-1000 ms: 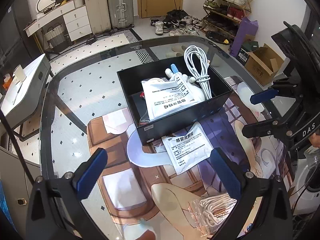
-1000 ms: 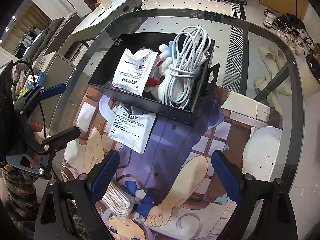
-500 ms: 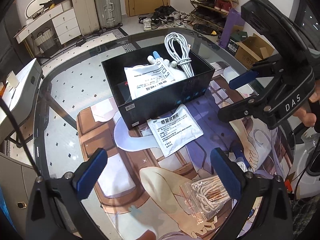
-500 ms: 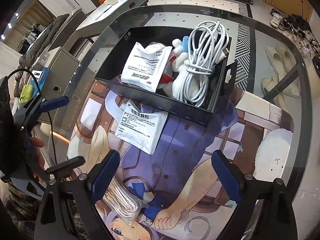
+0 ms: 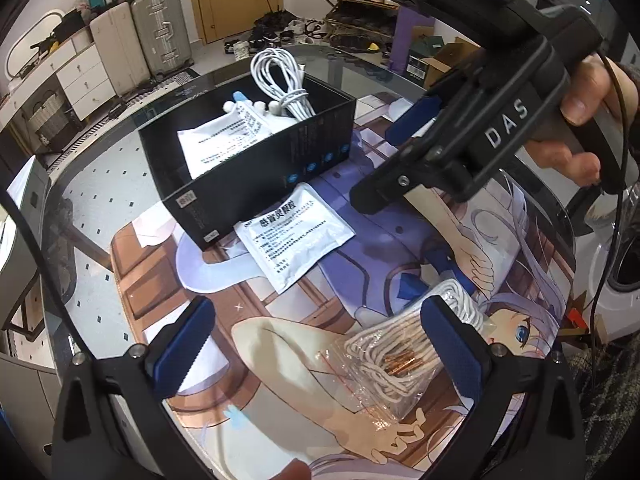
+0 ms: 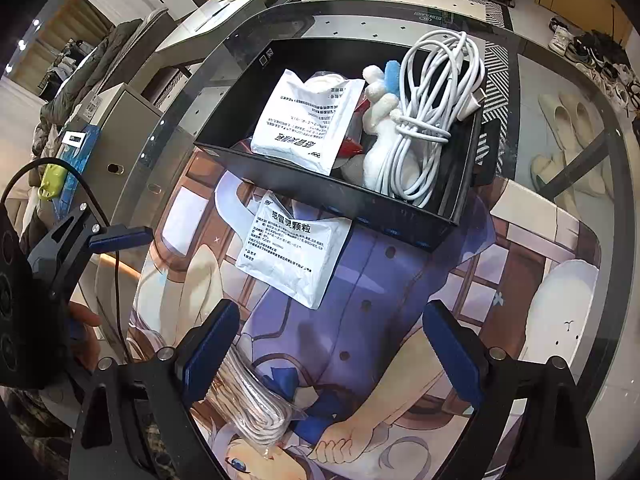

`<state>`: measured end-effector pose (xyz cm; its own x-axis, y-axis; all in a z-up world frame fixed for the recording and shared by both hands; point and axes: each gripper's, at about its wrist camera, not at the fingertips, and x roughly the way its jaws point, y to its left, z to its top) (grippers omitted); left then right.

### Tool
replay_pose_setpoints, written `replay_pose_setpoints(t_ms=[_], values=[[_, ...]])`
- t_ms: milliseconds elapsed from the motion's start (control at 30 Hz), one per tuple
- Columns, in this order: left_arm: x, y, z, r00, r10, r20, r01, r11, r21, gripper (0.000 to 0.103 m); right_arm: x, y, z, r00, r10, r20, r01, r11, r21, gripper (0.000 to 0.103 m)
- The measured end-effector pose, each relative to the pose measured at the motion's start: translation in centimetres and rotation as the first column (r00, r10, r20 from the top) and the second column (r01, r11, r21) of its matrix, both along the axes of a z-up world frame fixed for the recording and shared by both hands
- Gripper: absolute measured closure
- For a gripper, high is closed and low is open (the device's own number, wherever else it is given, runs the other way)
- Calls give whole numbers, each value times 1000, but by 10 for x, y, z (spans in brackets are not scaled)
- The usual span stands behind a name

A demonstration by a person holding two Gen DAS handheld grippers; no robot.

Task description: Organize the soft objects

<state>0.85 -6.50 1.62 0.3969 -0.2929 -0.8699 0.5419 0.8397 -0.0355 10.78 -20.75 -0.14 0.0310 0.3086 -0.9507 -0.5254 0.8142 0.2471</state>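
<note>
A black box (image 5: 256, 176) (image 6: 280, 168) holds a white sachet (image 6: 308, 124), a white plush toy (image 6: 380, 120) and a coiled white cable (image 6: 432, 112). A second white sachet (image 5: 294, 236) (image 6: 292, 256) lies flat on the printed mat in front of the box. A clear bag of white cords (image 5: 388, 360) (image 6: 252, 404) lies nearer me. My left gripper (image 5: 320, 344) is open and empty, its right finger beside the cord bag. My right gripper (image 6: 332, 356) is open and empty, above the mat between the cord bag and the loose sachet; it also shows in the left wrist view (image 5: 400, 164).
The printed mat (image 6: 400, 300) covers a round glass table (image 5: 92, 184). Suitcases (image 5: 136, 36), a shoe rack (image 5: 360, 4) and cardboard boxes (image 5: 440, 60) stand on the floor beyond. A grey cabinet (image 6: 120, 128) is beside the table.
Both grippers have pulled back and shifted toward the near side of the mat; the box looks farther off and the cord bag closer. The right gripper looms larger in the left view.
</note>
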Motion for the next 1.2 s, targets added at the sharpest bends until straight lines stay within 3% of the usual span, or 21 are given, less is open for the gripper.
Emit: replay_pose_setpoints(t_ms=[567,1200], values=[[-22,-38,-20,972,-234,-22,234,972,-17,1,2,-21,-8,999,-34,-18,34,999,-12,9],[-33,-48,-45,950,-310,-45,309,950,-42,20,13,11,-14,997,-50,-58,51,998,22,9]])
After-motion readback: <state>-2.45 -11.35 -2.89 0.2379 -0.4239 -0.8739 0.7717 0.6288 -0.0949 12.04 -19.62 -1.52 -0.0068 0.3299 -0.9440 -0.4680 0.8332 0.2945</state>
